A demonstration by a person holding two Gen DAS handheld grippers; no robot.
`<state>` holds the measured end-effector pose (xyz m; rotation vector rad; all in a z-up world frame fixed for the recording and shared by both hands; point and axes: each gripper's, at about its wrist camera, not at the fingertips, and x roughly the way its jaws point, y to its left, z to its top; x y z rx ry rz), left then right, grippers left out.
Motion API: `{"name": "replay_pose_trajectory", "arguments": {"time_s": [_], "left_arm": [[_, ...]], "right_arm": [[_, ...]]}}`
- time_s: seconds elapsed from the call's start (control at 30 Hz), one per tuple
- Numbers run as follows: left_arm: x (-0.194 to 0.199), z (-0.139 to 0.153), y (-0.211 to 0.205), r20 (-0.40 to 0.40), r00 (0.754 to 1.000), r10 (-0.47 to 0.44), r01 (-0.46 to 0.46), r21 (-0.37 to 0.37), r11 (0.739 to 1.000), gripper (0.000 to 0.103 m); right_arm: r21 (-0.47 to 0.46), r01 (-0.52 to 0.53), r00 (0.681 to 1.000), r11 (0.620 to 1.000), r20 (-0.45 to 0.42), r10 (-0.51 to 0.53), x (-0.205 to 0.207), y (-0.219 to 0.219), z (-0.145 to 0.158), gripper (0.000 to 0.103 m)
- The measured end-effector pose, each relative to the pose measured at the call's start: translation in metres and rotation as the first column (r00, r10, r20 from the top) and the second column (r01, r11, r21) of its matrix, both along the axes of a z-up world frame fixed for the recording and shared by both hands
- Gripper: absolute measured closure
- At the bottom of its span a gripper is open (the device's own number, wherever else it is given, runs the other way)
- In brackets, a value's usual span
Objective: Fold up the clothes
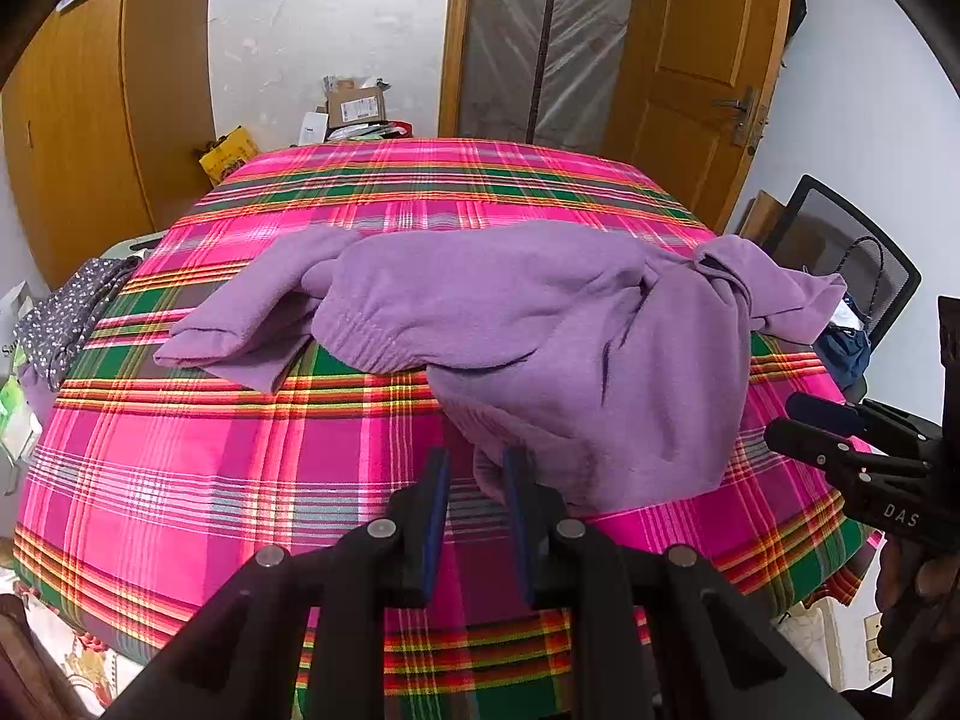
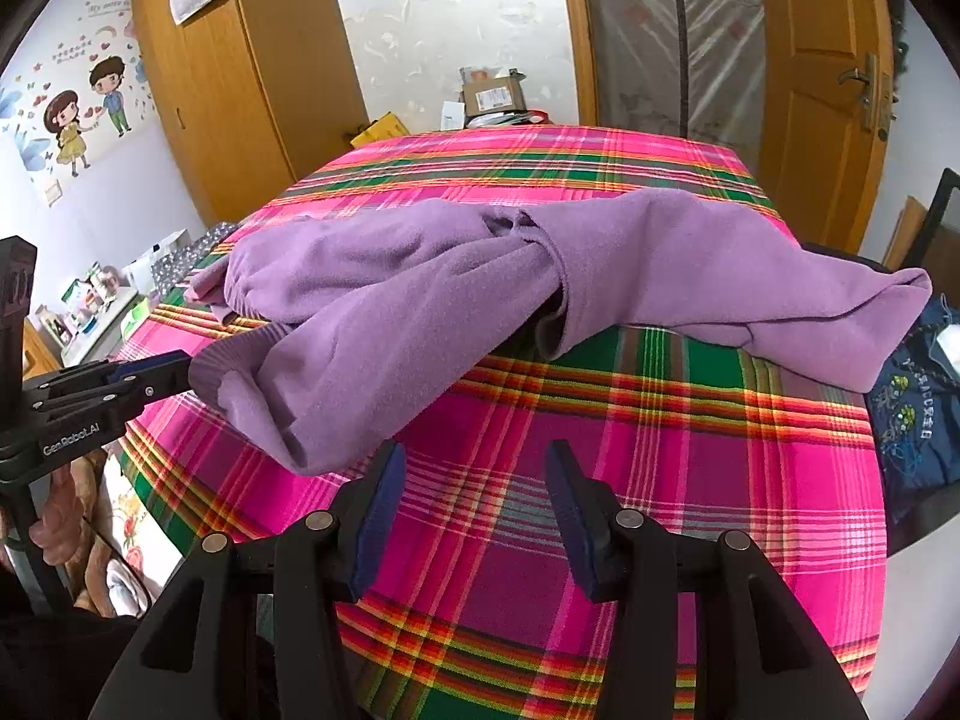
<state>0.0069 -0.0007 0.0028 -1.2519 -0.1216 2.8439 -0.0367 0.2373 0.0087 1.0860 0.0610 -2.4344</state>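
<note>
While one purple fleece sweater (image 1: 540,324) lies on the plaid bedspread (image 1: 240,450), my left gripper (image 1: 477,468) and right gripper (image 2: 474,468) both gape empty, near its hem.

I cannot read the label on the cardboard box (image 1: 355,103); the chair (image 1: 852,264) is half hidden behind the purple sweater (image 1: 540,324).

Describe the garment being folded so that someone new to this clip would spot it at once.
Find the bed under the pink plaid cover. Spread across its middle lies the purple fleece sweater, crumpled, one sleeve trailing off the edge. It is the only plain, single-coloured cloth on the bed.
</note>
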Motion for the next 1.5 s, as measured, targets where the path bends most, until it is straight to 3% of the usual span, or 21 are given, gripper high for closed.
{"name": "replay_pose_trajectory", "arguments": {"time_s": [0.6, 1.5], "left_arm": [[0.001, 0.000, -0.003, 0.014, 1.000, 0.009, -0.010, 0.033, 0.999, 0.084], [0.000, -0.011, -0.002, 0.003, 0.998, -0.062, 0.063, -0.028, 0.998, 0.084]], "right_arm": [[0.001, 0.004, 1.000, 1.000, 0.002, -0.004, 0.000, -0.003, -0.004, 0.053], [0.002, 0.008, 1.000, 1.000, 0.002, -0.008, -0.002, -0.005, -0.005, 0.053]]}}
